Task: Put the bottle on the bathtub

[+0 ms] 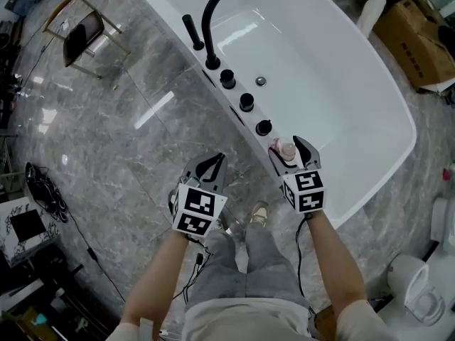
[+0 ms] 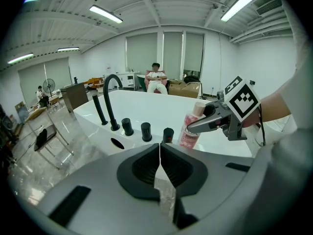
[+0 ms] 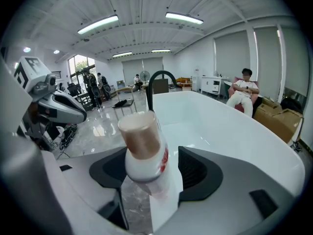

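Now bottle [image 1: 287, 150] on bathtub rim [image 1: 402, 98], right hand-held gripper [image 1: 286, 147] jaws parted around.

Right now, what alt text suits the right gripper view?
A tan-capped white bottle sits between the right gripper's open jaws at the bathtub's rim, a gap beside the right jaw. A black faucet rises behind; the left gripper shows at left.

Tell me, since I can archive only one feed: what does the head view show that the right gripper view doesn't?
Only the head view: three black knobs, the drain, the person's legs. Only the right gripper view: ceiling light strips, and a gap between the bottle and one pad of the right gripper. Both: the bottle on the rim of the white bathtub, the black faucet, the left gripper.
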The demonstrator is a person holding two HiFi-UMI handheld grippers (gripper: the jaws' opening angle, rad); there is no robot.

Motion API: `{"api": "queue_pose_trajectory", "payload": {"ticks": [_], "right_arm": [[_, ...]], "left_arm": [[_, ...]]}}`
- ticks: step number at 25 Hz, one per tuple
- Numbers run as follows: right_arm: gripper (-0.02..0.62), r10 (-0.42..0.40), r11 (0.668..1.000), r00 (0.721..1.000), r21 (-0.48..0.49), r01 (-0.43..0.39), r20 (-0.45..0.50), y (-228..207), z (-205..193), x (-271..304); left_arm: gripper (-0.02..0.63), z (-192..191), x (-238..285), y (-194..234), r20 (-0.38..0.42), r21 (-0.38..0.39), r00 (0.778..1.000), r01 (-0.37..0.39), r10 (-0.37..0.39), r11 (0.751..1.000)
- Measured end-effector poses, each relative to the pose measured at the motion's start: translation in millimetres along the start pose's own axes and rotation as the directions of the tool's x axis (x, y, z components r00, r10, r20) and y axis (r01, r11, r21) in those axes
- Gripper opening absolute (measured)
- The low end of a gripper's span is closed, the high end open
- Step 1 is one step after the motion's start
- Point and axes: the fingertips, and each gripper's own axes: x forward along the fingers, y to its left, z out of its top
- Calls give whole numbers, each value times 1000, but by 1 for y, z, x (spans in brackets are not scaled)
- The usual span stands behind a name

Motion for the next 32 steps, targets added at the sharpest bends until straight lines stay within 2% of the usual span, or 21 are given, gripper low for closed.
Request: {"api": "queue_pose_trajectory", "payload": {"ticks": [4, 8, 12, 19, 23, 26, 32], "right_arm": [[313, 18, 1000, 999, -4, -18, 27, 8, 25, -15], [309, -7, 1000, 994, 3, 7, 109, 12, 65, -43], [230, -13, 1000, 984, 24, 9, 178, 20, 106, -77], [139, -35, 998, 955, -44, 50, 294, 43, 183, -158], [110, -13, 999, 928, -39, 29, 373, 64, 218, -207], [59, -12, 1000, 907, -21, 23, 421, 78, 238, -241], [40, 52, 998, 884, -56, -30, 464, 113, 261, -295]], "left_arm": [[23, 11, -11, 1, 11, 4, 1000, -7, 7, 1000], [23, 32, -33, 6, 32, 15, 999, -20, 20, 1000], [23, 66, -63, 14, 67, 44, 998, -26, 23, 999], [23, 121, -121, 19, 142, 98, 989, -58, 44, 993], [23, 149, -161, 12, 200, 126, 979, -75, 48, 989], [23, 172, -193, 9, 250, 152, 966, -105, 64, 983], [23, 203, -254, 1, 334, 171, 938, -157, 93, 973]]}}
